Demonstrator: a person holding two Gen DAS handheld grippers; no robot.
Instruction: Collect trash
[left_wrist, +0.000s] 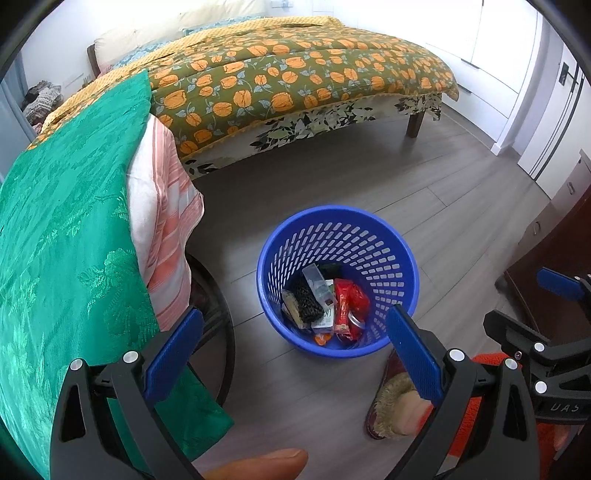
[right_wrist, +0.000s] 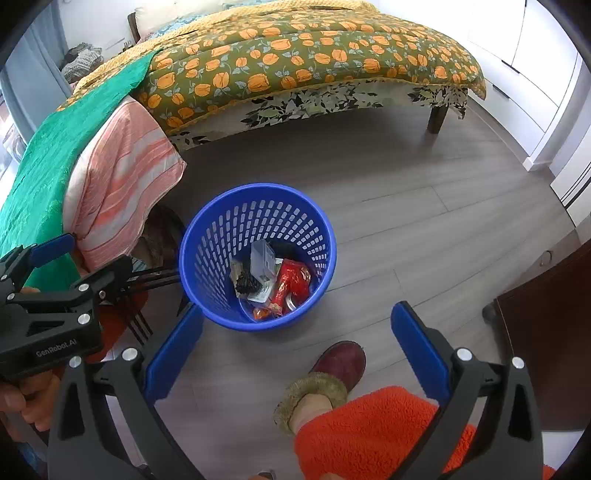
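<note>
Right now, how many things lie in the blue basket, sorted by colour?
Blue basket contents, as far as visible:
Red: 1, wrapper
Black: 1, mesh piece
Clear: 1, plastic box
White: 1, printed pack
Orange: 1, small scrap
Tan: 1, flat piece
Total: 6; a dark item further back is unclear.

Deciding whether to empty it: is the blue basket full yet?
No. The blue basket stands upright with trash, such as a red wrapper, covering only its bottom; its walls show bare above.

Read "GenRobot.AI" on left gripper (right_wrist: 40, 254) body; "UAS" seen on right gripper (left_wrist: 554, 295) body.
</note>
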